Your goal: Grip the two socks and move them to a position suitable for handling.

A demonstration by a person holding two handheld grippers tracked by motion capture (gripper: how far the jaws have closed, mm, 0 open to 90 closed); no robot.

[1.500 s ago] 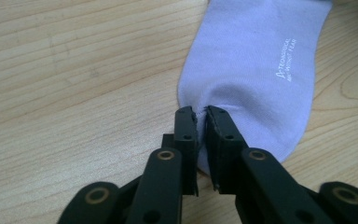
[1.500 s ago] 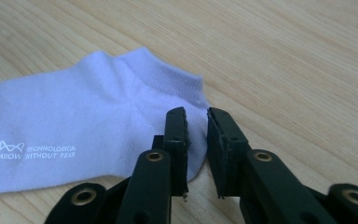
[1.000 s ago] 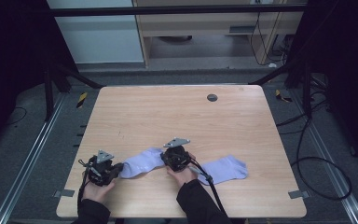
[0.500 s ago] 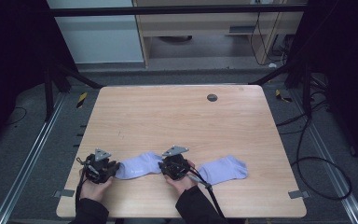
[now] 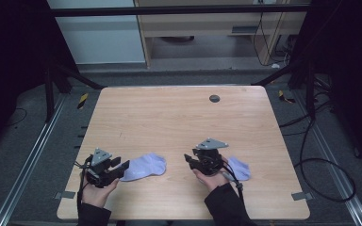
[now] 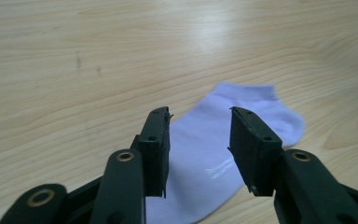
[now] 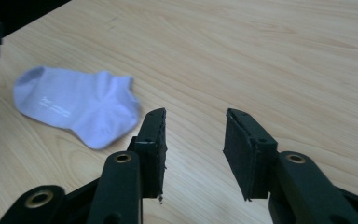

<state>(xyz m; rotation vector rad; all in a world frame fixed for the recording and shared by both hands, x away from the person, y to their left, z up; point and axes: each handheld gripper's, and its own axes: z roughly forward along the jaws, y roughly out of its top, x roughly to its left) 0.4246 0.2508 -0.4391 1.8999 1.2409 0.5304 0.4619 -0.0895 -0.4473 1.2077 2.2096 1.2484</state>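
A pale lilac ankle sock (image 5: pixel 144 166) lies flat on the wooden table (image 5: pixel 179 117) near its front left. My left gripper (image 5: pixel 122 166) is at the sock's left end. In the left gripper view, the left gripper (image 6: pixel 199 113) has just been opening, and the sock (image 6: pixel 205 140) lies loose below the gap, not pinched. My right gripper (image 5: pixel 188 159) is to the sock's right, apart from it. In the right gripper view, the right gripper (image 7: pixel 195 113) has also just been opening, over bare wood, with the sock (image 7: pixel 74 105) off to its left. A second lilac sock (image 5: pixel 240 168) lies behind the right hand.
A small dark round cap (image 5: pixel 214 98) sits in the tabletop near the far edge. The table's front edge runs close under both forearms. Black frame posts and cables stand on the floor around the table.
Both grippers have gone from shut on the left sock to open. The right gripper has moved right, away from it. The sock now lies flat and shorter on the table.
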